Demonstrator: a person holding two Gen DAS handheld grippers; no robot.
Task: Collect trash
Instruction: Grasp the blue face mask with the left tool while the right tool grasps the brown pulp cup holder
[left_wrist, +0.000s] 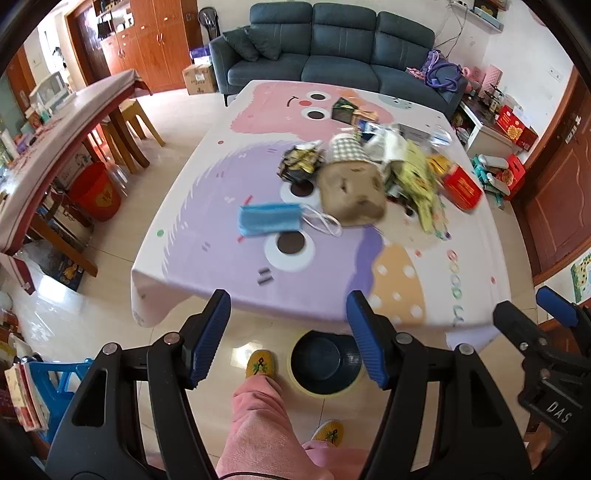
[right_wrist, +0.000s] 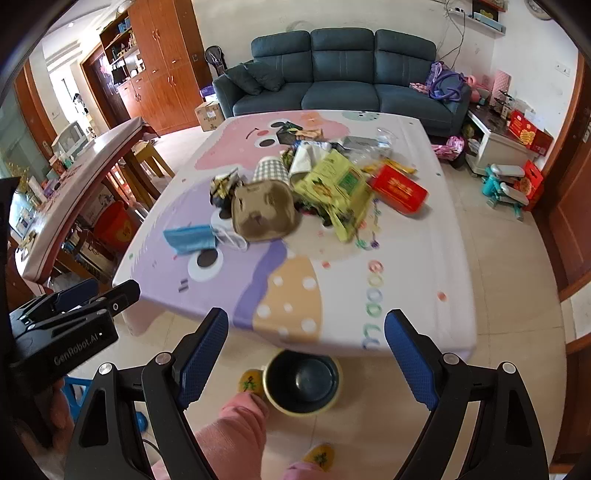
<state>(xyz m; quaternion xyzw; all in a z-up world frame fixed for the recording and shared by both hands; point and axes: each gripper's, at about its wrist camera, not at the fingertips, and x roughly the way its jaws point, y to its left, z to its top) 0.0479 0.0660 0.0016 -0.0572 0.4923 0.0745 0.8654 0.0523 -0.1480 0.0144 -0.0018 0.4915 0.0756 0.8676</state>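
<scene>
We hold the left gripper (left_wrist: 288, 338) and the right gripper (right_wrist: 306, 354) wide open and empty, both short of the table (left_wrist: 207, 295). The trash pile (left_wrist: 369, 173) lies mid-table, a blue mask (left_wrist: 271, 218) just beside it; the bin (right_wrist: 303, 382) stands below the table's near edge.

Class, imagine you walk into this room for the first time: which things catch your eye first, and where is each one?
The heap of trash in the middle of the cartoon tablecloth draws the eye first, with a blue face mask lying at its left edge. Next comes the dark bin on the floor below the table's near edge. The left gripper and right gripper both hang open, empty, above that bin.
</scene>
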